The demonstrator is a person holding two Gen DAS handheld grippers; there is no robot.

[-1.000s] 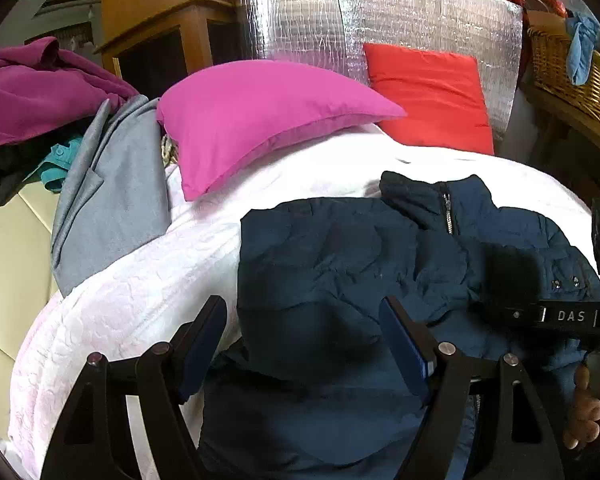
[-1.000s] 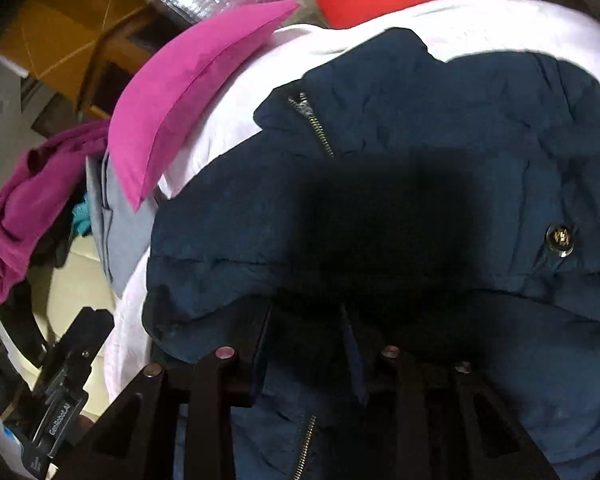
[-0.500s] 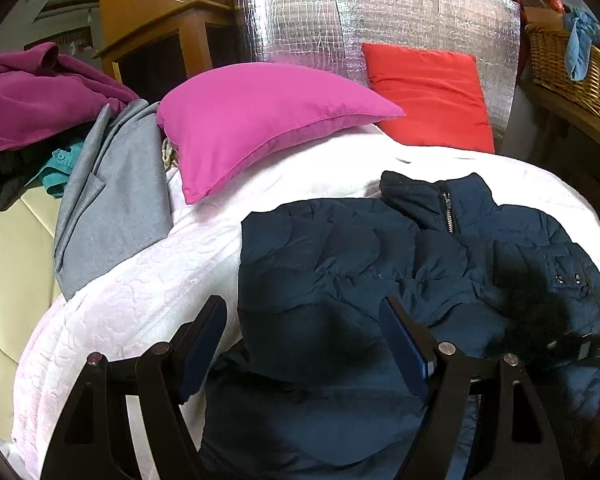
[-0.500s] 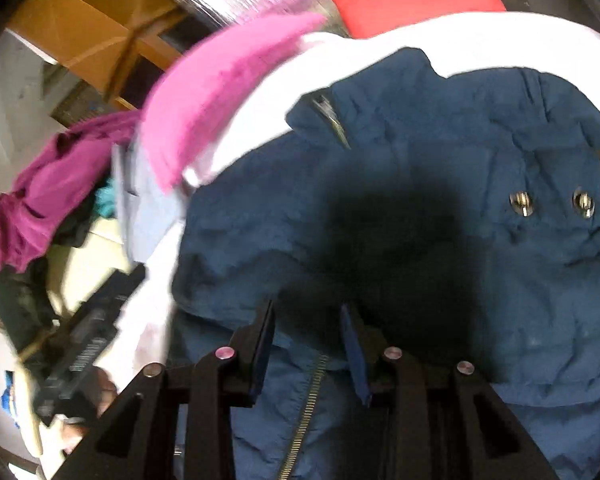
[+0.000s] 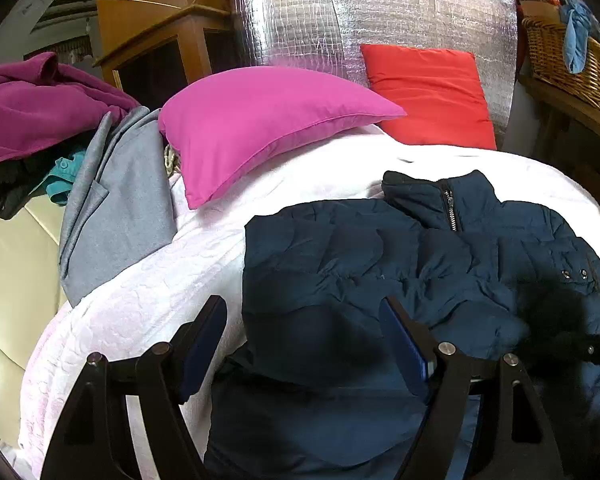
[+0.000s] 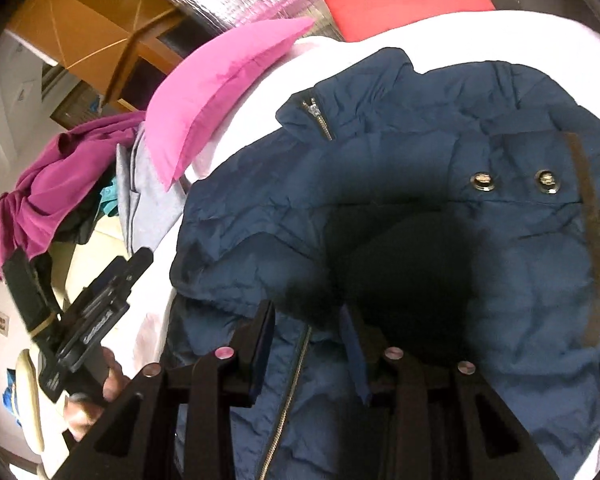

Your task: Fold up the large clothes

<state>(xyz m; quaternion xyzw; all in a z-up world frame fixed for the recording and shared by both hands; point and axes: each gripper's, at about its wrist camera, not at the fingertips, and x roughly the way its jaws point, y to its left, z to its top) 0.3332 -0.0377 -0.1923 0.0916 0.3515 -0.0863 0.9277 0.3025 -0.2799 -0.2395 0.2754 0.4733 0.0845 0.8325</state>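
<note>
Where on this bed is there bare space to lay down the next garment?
The white bedspread is bare between the navy jacket and the grey garment, and again between the jacket collar and the pink pillow and red pillow. The left edge is crowded with the grey garment and purple clothes.

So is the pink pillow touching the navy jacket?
Apart. The left wrist view shows white bedcover between the pink pillow and the navy jacket.

We see a navy jacket (image 5: 400, 264) of matt, puffy, crinkled cloth with shiny metal snaps (image 6: 481, 180). Behind our smooth pink pillow (image 5: 268, 120) stands glossy, crinkled silver foil (image 5: 380, 20).
</note>
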